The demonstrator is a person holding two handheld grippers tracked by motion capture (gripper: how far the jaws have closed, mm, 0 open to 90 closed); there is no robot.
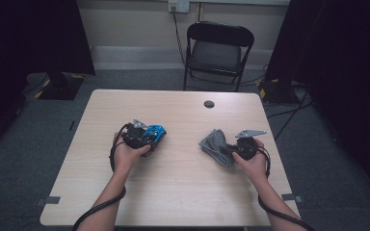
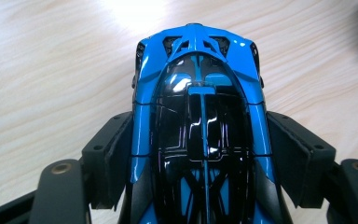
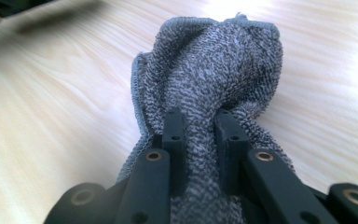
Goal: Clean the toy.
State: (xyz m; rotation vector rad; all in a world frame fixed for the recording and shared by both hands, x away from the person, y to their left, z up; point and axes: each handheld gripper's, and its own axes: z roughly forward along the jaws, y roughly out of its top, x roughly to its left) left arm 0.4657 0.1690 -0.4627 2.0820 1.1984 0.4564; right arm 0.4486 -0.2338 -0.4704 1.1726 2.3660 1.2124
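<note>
A glossy blue and black toy car point(image 2: 200, 116) sits between the jaws of my left gripper point(image 2: 200, 144), whose pads point(image 2: 116, 149) press on its sides. From above, the car point(image 1: 156, 132) and left gripper point(image 1: 150, 136) sit left of centre, low over the wooden table point(image 1: 183, 183). On the right, my right gripper point(image 1: 227, 149) is shut on a bunched grey towel cloth point(image 1: 214, 144). In the right gripper view the fingers point(image 3: 173, 133) pinch a fold of the cloth point(image 3: 214, 60), and the rest of it spills forward onto the tabletop.
A dark round grommet point(image 1: 209, 104) is set in the table near its far edge. A black folding chair point(image 1: 219, 48) stands beyond the table. Cables run across the floor at the right, and dark curtains hang on both sides.
</note>
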